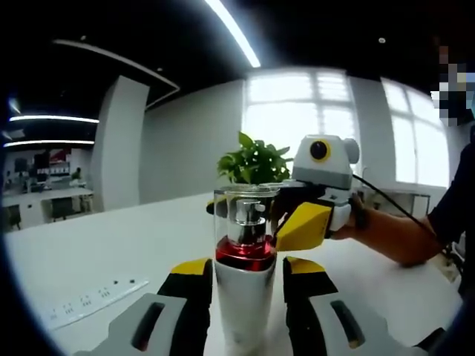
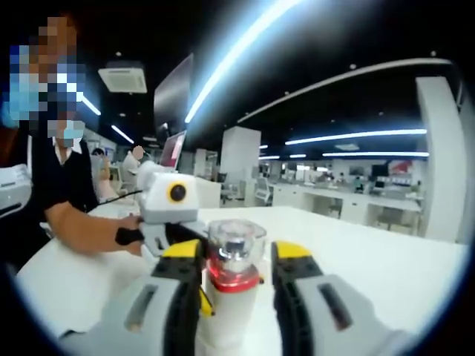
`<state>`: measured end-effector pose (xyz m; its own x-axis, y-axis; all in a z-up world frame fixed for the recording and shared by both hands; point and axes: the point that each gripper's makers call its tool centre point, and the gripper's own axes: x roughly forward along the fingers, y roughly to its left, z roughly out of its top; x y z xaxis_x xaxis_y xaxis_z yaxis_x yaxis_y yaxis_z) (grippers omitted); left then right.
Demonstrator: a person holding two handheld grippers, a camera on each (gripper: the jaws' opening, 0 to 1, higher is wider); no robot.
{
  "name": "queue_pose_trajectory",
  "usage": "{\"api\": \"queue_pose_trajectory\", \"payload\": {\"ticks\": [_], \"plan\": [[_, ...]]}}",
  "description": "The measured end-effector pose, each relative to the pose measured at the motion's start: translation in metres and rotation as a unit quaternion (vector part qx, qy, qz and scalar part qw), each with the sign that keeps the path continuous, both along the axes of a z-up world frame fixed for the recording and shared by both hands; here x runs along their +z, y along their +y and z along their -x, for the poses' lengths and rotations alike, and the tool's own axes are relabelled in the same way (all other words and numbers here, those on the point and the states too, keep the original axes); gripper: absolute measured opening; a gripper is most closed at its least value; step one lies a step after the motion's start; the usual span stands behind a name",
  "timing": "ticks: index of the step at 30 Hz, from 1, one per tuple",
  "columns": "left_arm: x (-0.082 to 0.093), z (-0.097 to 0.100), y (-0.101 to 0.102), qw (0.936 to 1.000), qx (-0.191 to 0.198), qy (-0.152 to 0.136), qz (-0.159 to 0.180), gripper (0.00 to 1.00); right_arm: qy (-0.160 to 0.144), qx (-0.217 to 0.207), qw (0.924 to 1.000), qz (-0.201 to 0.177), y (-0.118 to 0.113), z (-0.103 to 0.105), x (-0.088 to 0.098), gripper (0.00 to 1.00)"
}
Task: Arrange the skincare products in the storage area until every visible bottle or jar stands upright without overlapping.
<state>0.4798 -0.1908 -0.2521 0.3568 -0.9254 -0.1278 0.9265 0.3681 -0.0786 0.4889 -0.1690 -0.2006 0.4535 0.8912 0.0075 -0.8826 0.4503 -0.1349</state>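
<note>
white pump bottle (image 1: 243, 297), red collar, clear cap, upright; both tools clamp it.

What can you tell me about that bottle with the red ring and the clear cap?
The bottle has a white body, a glossy red collar, and a silver pump under a clear plastic cap. It stands upright on the white table. Both tongs, left and right, flank it from opposite sides, their yellow-tipped black jaws close to or touching it.
</note>
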Motion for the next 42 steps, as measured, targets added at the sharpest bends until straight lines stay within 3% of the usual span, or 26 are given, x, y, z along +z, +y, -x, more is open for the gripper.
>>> {"api": "queue_pose_trajectory", "payload": {"ticks": [8,22,32,37,40,42], "plan": [[0.003,0.000,0.003,1.0000,0.004,-0.003,0.001,0.45,0.008,-0.005,1.0000,0.002,-0.002,0.000,0.001,0.47],[0.015,0.003,0.007,0.9998,0.004,-0.017,0.009,0.53,-0.001,0.000,0.9998,-0.019,0.000,0.009,0.022,0.63],[0.026,0.007,0.007,0.9995,0.005,-0.021,0.024,0.71,-0.010,0.008,0.9992,-0.037,0.000,0.016,0.038,0.72],[0.031,0.010,0.006,0.9993,0.003,-0.022,0.029,0.81,-0.014,0.018,0.9989,-0.041,0.003,0.022,0.044,0.86],[0.031,0.010,0.005,0.9994,0.006,-0.025,0.025,0.92,-0.012,0.035,0.9980,-0.052,0.010,0.030,0.049,1.00],[0.034,0.011,0.005,0.9992,0.007,-0.027,0.029,0.99,-0.014,0.044,0.9979,-0.045,0.014,0.035,0.049,1.00]]}}
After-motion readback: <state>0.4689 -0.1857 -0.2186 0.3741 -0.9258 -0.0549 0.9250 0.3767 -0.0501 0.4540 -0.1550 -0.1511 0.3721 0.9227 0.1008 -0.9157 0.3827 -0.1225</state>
